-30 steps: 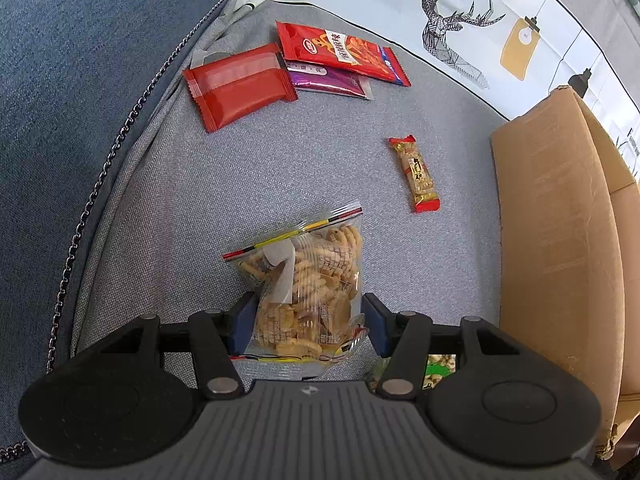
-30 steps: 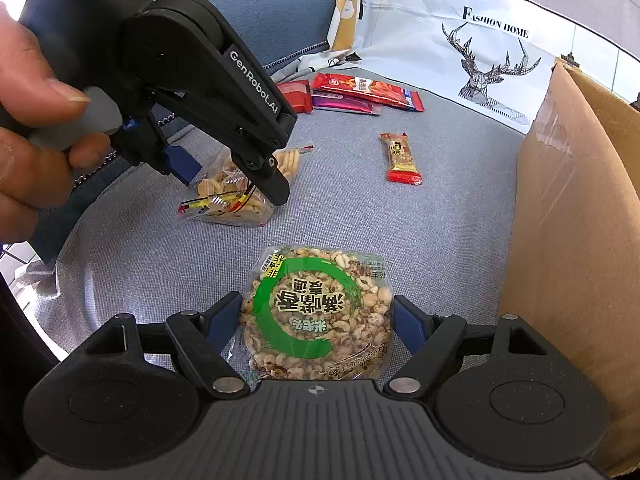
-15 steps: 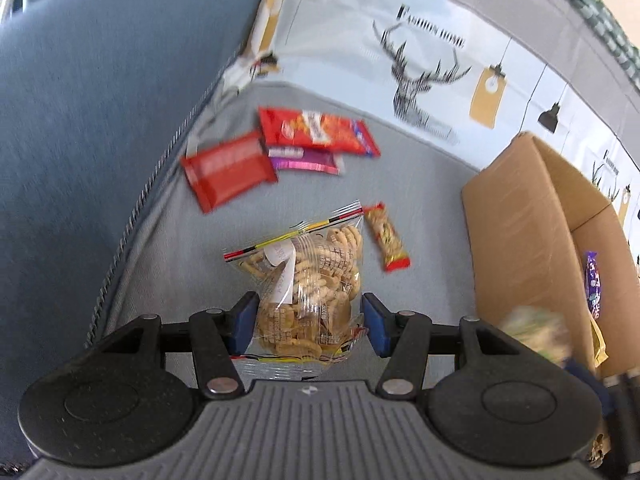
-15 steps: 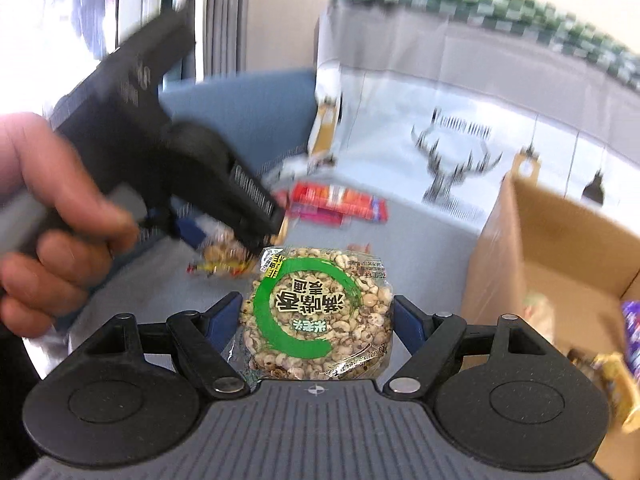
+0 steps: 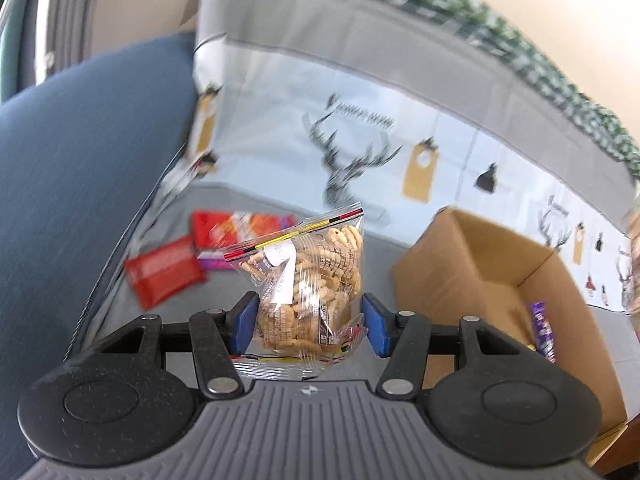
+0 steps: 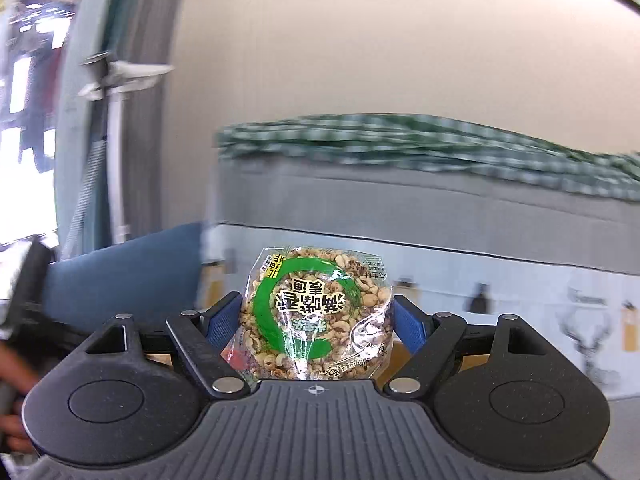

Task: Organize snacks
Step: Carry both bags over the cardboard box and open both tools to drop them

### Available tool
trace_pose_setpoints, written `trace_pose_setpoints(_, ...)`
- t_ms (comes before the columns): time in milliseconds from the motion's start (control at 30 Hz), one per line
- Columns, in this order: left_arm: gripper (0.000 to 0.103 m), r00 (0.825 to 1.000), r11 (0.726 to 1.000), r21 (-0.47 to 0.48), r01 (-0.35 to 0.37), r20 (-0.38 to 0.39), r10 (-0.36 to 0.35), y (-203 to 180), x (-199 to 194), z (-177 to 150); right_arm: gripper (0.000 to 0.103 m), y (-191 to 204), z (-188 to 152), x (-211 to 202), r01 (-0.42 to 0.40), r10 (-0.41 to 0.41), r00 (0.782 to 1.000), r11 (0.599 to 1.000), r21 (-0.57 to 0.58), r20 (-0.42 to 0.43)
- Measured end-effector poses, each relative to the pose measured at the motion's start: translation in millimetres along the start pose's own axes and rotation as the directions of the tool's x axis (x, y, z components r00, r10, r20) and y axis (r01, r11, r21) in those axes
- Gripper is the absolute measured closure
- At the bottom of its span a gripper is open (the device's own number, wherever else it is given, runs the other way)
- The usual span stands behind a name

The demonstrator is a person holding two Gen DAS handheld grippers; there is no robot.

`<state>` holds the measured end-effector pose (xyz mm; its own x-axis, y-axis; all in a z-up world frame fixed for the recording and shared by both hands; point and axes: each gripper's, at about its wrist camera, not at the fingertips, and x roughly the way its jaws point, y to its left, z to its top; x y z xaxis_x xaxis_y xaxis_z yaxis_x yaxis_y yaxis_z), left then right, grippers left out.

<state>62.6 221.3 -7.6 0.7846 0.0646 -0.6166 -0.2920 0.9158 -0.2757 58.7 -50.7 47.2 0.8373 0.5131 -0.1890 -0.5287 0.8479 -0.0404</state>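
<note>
Bright daylight, both views. Window (image 6: 24,120) at left blown out. Heavy motion blur on backgrounds; held snack bags stay sharp. Strong fisheye bending at edges. Small glare on bag plastic.

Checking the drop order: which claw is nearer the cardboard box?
Left, probably. The left claw holds its biscuit bag beside the cardboard box; the right claw faces the wall, box barely visible.
</note>
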Motion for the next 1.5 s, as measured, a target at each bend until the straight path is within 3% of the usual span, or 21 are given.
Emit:
trace_pose_setpoints(167, 0.043, 0.993, 0.996, 0.039, 0.082, 0.082, -0.085, -32, -4, 3, 0.022, -66, -25, 5, 0.138, -0.115, 0.983, 0.977, 0.164, -0.14)
trace_pose_setpoints(267, 0.043, 0.983, 0.989, 0.059, 0.133, 0.121, -0.139, -54, -5, 4, 0.022, -95, -28, -1, 0.182, -0.151, 0.977, 0.956, 0.229, -0.149)
trace_pose_setpoints(433, 0.043, 0.962, 0.971, 0.09, 0.222, 0.142, -0.233, -92, 2, 0, 0.022, -123, -35, -12, 0.234, -0.196, 0.965, 0.943, 0.238, -0.173)
trace_pose_setpoints(767, 0.043, 0.917, 0.913, 0.199, 0.356, 0.111, -0.382, -169, 20, -23, 0.022, -138, -51, -25, 0.289, -0.258, 0.949, 0.942, 0.169, -0.181)
trace_pose_setpoints(1000, 0.043, 0.909, 0.882, 0.294, 0.368, 0.085, -0.408, -199, 27, -40, 0.022, -143, -54, -23, 0.294, -0.263, 0.946, 0.942, 0.162, -0.19)
trace_pose_setpoints(1400, 0.043, 0.904, 0.883, 0.273, 0.382, 0.088, -0.418, -197, 30, -39, 0.022, -133, -51, -21, 0.255, -0.233, 0.959, 0.957, 0.135, -0.163)
trace_pose_setpoints(1500, 0.042, 0.896, 0.873, 0.27, 0.406, 0.069, -0.439, -197, 30, -40, 0.022, -132, -50, -21, 0.247, -0.226, 0.962, 0.959, 0.137, -0.157)
